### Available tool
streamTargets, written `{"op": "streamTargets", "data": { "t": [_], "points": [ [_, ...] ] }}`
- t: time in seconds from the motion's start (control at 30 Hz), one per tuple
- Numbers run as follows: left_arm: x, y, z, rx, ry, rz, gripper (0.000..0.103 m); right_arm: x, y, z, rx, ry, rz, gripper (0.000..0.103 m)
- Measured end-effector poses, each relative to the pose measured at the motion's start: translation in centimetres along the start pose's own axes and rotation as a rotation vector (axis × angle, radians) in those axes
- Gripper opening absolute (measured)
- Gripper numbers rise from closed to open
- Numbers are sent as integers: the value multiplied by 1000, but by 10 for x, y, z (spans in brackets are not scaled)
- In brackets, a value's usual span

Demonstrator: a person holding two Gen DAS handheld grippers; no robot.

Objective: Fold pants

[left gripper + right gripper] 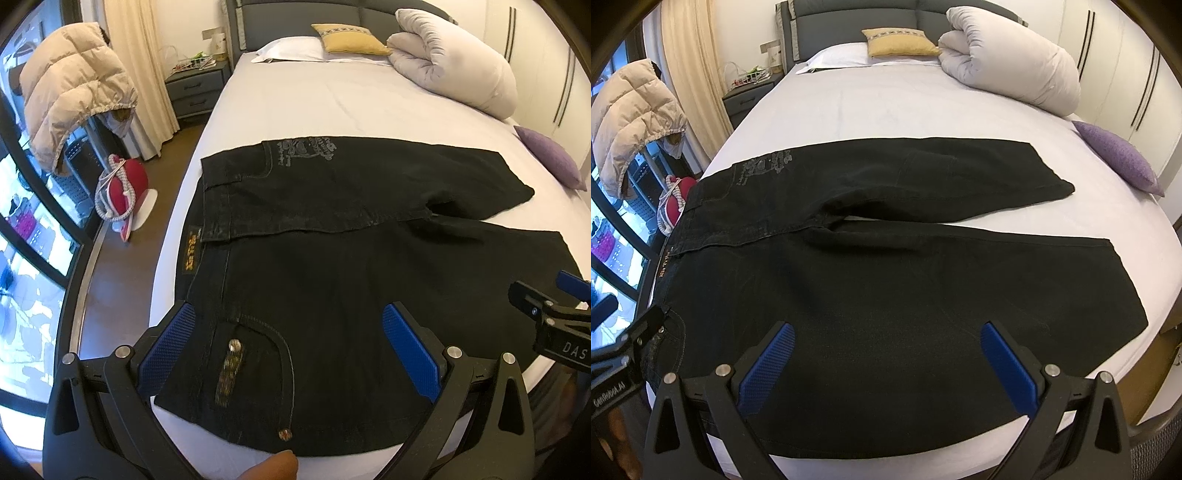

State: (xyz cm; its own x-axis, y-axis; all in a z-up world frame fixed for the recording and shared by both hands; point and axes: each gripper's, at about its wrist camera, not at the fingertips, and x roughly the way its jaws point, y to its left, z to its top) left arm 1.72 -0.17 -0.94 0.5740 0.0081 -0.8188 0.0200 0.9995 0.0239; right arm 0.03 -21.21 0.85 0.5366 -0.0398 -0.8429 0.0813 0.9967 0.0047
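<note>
Already the black pants (332,280) lie flat across the bed (332,107), waistband toward the frame's left and legs fanning right, so an edge is easy to reach. Both the left gripper (291,350) and right gripper (886,363) hover at the near side, fingers spread apart and holding nothing, likely poised to pinch the near edge.

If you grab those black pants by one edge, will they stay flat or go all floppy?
Probably floppy: the black pants lie limp against the bed, with soft creases near the crotch. They look like thick denim, so likely a bit heavy and saggy. The cloth looks rough, so it probably won't slip easily from the jaws.
</note>
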Motion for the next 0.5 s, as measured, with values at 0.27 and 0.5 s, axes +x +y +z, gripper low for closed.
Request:
{"op": "streamTargets", "data": {
  "t": [0.27,0.5],
  "points": [
    [33,23,48,-32,-20,-159,103,-1,0,40,-105,-90,104,103],
    [55,41,98,-38,-136,-31,103,23,1,81,-228,-105,158,103]
  ]
}}
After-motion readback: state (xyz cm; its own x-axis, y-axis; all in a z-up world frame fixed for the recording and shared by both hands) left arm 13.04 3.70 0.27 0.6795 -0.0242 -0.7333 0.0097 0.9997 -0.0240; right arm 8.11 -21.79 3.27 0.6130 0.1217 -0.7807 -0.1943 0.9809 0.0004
